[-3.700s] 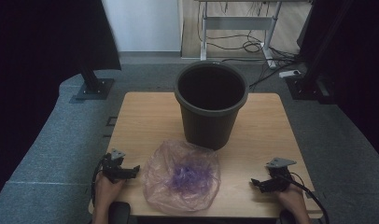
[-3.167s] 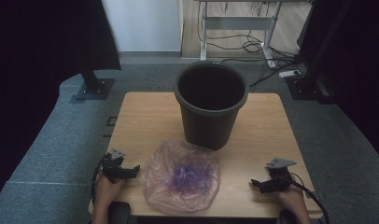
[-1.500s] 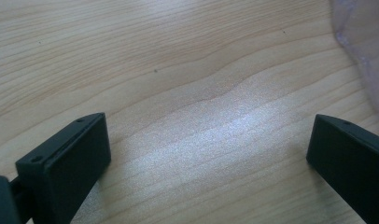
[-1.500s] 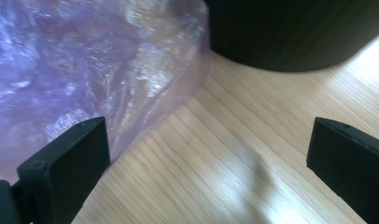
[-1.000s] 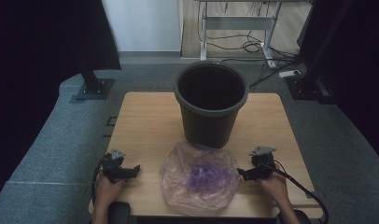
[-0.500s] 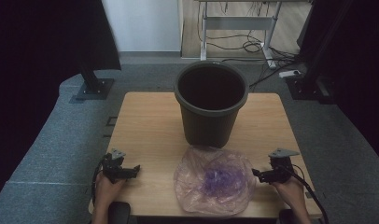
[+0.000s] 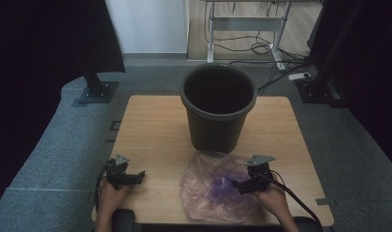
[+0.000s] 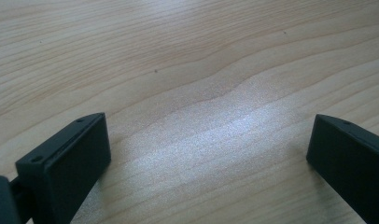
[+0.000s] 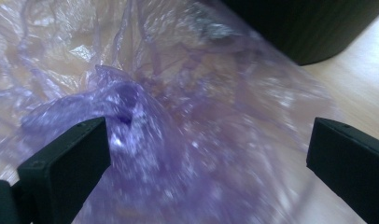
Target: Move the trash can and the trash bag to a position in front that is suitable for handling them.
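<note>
A wooden table stands on grey carpet, a dark bucket at its far middle; the purple bag lies crumpled in front of the bucket, toward my right. Since a few seconds ago the bag has slid rightward from the table's centre, and my right gripper has come in over its right part; a moment ago it sat off the bag's edge, now it is on the film; I judge I am about to pinch the bag and lift it toward the bucket. Its jaws stand wide apart, film bunched between them, the left jaw touching a purple fold, nothing gripped. My left gripper rests near the front left, jaws spread wide over bare wood, holding nothing.
</note>
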Demonstrator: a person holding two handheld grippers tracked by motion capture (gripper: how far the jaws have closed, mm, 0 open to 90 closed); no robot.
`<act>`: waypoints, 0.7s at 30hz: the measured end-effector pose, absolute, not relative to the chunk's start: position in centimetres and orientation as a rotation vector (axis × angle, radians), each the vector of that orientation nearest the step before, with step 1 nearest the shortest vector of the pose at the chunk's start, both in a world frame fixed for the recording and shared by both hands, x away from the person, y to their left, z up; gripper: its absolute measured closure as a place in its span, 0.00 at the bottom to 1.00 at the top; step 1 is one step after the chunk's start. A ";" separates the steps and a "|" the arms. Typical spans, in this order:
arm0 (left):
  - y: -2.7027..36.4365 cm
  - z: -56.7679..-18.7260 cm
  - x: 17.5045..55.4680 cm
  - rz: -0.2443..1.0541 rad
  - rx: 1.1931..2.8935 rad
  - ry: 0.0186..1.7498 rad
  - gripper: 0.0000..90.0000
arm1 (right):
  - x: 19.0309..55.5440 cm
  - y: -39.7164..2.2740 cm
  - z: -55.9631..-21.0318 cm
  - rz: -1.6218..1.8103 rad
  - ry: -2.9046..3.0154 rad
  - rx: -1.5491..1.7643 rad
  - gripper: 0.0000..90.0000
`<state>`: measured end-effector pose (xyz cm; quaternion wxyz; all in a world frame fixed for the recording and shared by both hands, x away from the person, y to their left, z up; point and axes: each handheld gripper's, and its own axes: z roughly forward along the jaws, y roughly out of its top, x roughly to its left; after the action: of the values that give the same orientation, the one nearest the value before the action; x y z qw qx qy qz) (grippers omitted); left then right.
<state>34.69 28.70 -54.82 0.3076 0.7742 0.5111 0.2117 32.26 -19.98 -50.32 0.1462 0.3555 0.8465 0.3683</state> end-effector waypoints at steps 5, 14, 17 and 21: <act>28.7 -54.8 34.7 0.560 2.047 1.352 0.00 | 32.7 -18.5 -51.4 1.010 2.478 1.017 0.00; 28.7 -54.8 34.7 0.561 2.046 1.354 0.00 | 34.0 -19.8 -52.5 0.845 2.467 1.029 0.00; 28.7 -54.8 34.7 0.561 2.046 1.354 0.00 | 34.3 -20.7 -52.7 0.831 2.453 1.063 0.00; 28.7 -54.8 34.7 0.561 2.046 1.355 0.00 | 34.7 -22.1 -53.1 0.812 2.431 1.107 0.00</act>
<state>34.69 28.67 -54.82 0.3072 0.7735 0.5121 0.2122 34.68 -22.15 -53.10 0.1739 0.3904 0.8575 0.2866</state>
